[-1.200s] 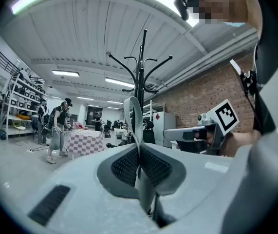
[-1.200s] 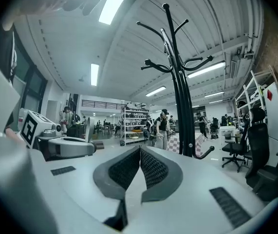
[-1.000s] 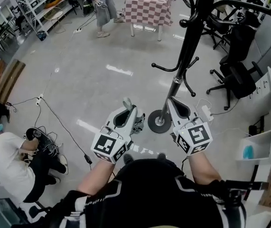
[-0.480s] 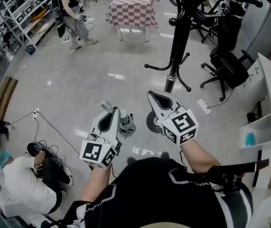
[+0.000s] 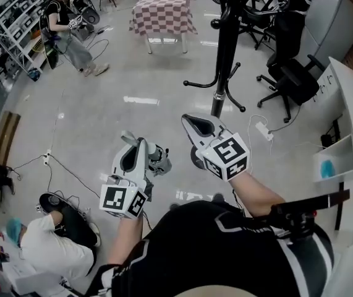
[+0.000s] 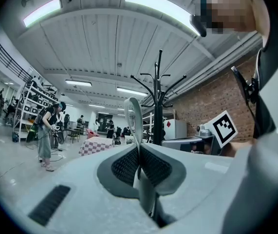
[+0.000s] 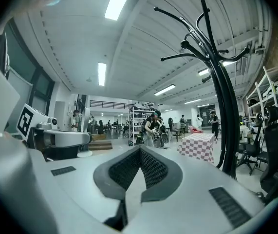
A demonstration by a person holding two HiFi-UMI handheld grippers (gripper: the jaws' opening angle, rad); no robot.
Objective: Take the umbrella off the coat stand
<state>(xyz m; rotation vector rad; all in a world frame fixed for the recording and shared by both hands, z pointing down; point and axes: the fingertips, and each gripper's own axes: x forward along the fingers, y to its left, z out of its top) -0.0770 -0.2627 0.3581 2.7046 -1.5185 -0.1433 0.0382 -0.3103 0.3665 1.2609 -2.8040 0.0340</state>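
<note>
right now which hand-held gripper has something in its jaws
The left hand-held gripper: its jaws pinch the pale loop of the grey umbrella hanging beside it. The right hand-held gripper is shut on nothing.

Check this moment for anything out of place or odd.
Nothing damaged. The black metal coat stand has bare hooks; the left gripper is shut on a pale strap loop, with a grey folded bundle, probably the umbrella, by its tip.
</note>
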